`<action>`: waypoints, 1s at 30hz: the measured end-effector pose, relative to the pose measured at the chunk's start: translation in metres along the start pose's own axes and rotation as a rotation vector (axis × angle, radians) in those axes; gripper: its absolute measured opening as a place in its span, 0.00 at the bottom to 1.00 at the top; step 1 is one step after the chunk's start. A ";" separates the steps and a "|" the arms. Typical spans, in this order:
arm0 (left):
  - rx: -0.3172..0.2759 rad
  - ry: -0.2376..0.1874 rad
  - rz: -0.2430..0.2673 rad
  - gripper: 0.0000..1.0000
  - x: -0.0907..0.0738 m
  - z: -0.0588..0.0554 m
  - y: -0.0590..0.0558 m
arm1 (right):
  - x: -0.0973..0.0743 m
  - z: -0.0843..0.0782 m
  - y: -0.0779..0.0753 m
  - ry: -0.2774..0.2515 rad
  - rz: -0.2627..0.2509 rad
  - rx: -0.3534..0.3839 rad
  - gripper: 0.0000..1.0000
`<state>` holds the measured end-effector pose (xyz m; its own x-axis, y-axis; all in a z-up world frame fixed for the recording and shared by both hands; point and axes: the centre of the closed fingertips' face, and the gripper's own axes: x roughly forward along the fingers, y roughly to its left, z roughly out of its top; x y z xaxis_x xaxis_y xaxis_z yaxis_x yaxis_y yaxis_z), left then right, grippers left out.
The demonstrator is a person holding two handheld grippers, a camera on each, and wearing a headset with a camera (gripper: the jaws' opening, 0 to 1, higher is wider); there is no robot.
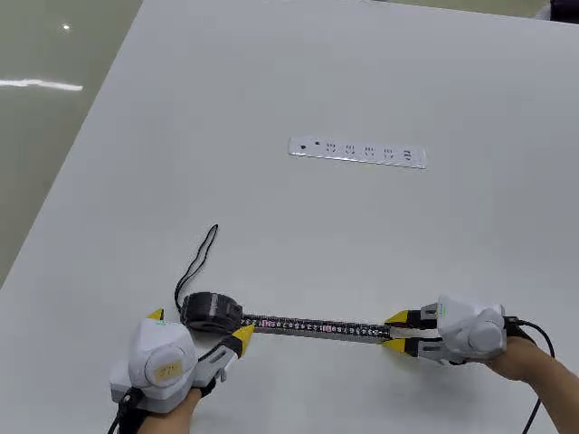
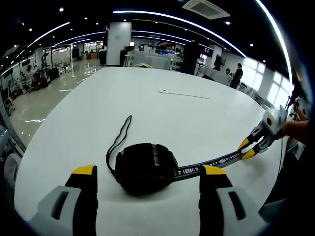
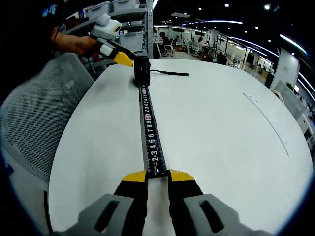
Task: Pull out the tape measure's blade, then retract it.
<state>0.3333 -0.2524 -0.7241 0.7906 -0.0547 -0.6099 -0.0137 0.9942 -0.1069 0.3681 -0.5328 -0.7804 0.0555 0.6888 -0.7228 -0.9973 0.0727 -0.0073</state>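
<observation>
A black tape measure case (image 1: pixel 211 312) lies on the white table (image 1: pixel 362 72) with its black wrist strap (image 1: pixel 199 258) looped away from it. My left gripper (image 1: pixel 199 325) is open, its yellow tips on either side of the case (image 2: pixel 147 167), and I cannot tell whether they touch it. The blade (image 1: pixel 317 326) runs flat along the table to the right. Its end sits between the jaws of my right gripper (image 1: pixel 398 332), which is shut on it. In the right gripper view the numbered blade (image 3: pixel 150 132) stretches from the gripper (image 3: pixel 157 173) to the case (image 3: pixel 142 66).
A white power strip (image 1: pixel 357 152) lies flat further back on the table. The table's left edge (image 1: pixel 81 163) drops to a shiny floor. A grey mesh chair back (image 3: pixel 34 128) stands beside the table in the right gripper view.
</observation>
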 end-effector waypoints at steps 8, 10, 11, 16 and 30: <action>-0.021 0.006 0.010 0.83 0.008 -0.002 -0.002 | 0.000 0.000 0.000 -0.011 0.010 0.014 0.13; -0.037 -0.001 0.014 0.82 0.009 -0.001 -0.003 | 0.000 0.001 0.000 -0.010 0.009 0.015 0.13; -0.051 -0.008 0.017 0.81 0.010 0.000 -0.003 | -0.001 0.002 0.001 -0.009 0.009 0.014 0.13; -0.083 -0.019 0.037 0.79 0.011 -0.001 -0.003 | -0.001 0.003 0.001 -0.007 0.007 0.016 0.13; -0.158 -0.016 0.112 0.70 0.021 -0.005 0.004 | -0.001 0.001 0.000 0.003 -0.004 0.009 0.13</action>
<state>0.3472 -0.2505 -0.7413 0.7883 0.0578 -0.6126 -0.1966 0.9670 -0.1618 0.3678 -0.5325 -0.7794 0.0592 0.6866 -0.7247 -0.9966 0.0817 -0.0040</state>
